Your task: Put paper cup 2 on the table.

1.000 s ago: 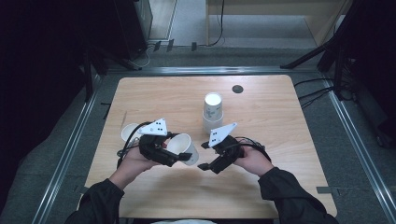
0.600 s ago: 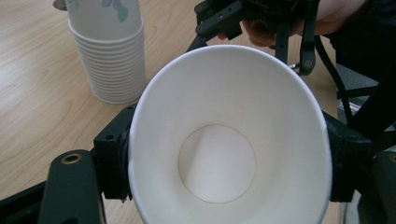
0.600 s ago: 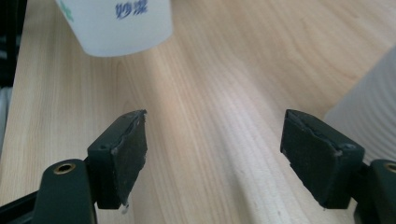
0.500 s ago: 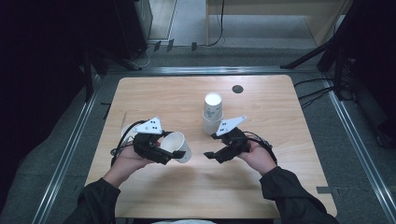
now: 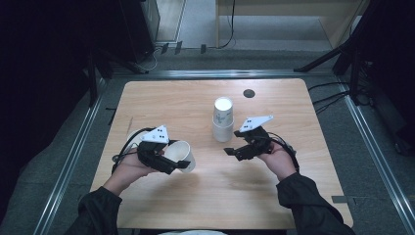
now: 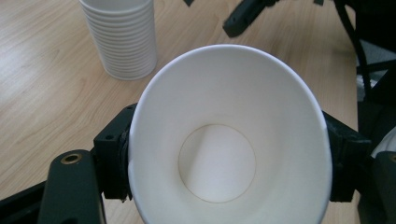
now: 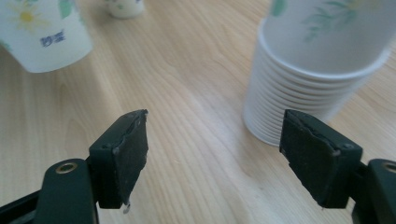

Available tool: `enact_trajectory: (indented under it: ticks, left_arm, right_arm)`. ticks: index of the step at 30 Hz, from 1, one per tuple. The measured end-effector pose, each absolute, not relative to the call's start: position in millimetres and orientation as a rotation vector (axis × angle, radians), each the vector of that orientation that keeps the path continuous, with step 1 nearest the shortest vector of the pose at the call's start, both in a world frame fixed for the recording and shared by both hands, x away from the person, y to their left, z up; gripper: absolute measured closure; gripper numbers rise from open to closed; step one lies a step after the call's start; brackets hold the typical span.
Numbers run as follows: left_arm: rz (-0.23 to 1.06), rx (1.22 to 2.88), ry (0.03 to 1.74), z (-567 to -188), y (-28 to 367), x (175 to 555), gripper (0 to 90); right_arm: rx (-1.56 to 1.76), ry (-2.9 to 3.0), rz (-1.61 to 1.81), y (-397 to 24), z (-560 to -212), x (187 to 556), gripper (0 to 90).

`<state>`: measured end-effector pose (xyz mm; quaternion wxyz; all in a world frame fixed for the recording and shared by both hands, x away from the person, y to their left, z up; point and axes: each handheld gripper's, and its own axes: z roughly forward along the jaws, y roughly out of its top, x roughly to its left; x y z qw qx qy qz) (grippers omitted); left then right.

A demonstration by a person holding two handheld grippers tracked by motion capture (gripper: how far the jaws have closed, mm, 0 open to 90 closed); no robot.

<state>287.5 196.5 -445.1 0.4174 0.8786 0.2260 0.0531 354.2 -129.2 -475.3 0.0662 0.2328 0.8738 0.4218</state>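
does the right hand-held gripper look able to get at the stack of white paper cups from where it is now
Probably yes. The right hand-held gripper has open, empty jaws, and the stack of white paper cups stands close beyond it on bare wooden table, with nothing between.

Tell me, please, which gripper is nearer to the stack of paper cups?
Right. The right gripper sits open just beside the stack of paper cups; the left gripper is farther off, holding a single cup.

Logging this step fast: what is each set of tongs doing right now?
Left tongs: shut on the single paper cup, squeezing its rim oval.
Right tongs: open, holding nothing, beside the cup stack.
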Motion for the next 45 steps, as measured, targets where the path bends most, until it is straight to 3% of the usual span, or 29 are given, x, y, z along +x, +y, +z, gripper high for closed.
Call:
enact_trajectory:
  ticks: [45]
  left_arm:
    - [0.192, 2.313, 0.686, -479, 249, 274, 23.1]
  right_arm:
    - [0.757, 2.602, 1.300, -141, -471, 378, 23.8]
